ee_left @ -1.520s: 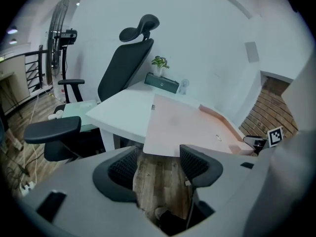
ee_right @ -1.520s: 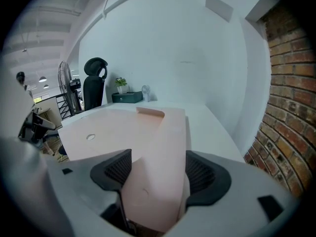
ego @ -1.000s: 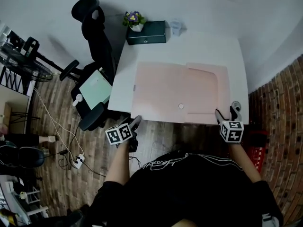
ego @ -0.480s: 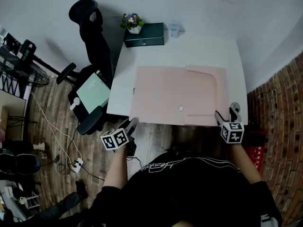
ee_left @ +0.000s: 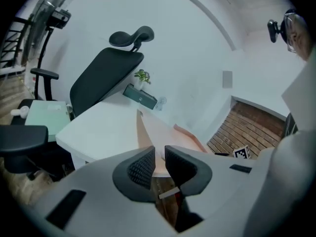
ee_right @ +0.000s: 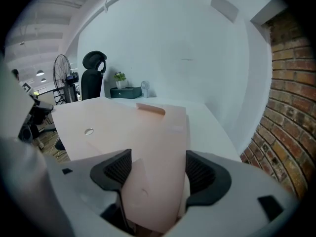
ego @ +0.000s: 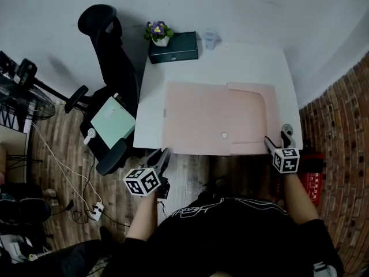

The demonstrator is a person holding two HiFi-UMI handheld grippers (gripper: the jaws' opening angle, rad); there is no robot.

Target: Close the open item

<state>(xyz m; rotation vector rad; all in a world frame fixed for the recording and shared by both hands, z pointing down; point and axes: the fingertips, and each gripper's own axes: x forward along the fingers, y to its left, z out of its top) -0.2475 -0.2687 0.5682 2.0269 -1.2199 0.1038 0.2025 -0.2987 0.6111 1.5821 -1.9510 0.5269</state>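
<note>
Right tool (ego: 275, 138) straddles folder (ego: 213, 117), hiding its near corner.

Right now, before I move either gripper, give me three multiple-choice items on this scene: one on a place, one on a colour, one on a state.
1. Where on the table is the potted plant? A near right corner; B far left corner, on the dark green box; C the middle.
2. What colour is the folder? A blue; B pale pink; C yellow.
3. How do the right gripper jaws stand? A pressed together, empty; B apart, the folder's corner between them; C out of view.

Answers: 1 B, the plant tops the box at that corner. 2 B, the sheet is pink in every view. 3 B, its own view shows the gap.
</note>
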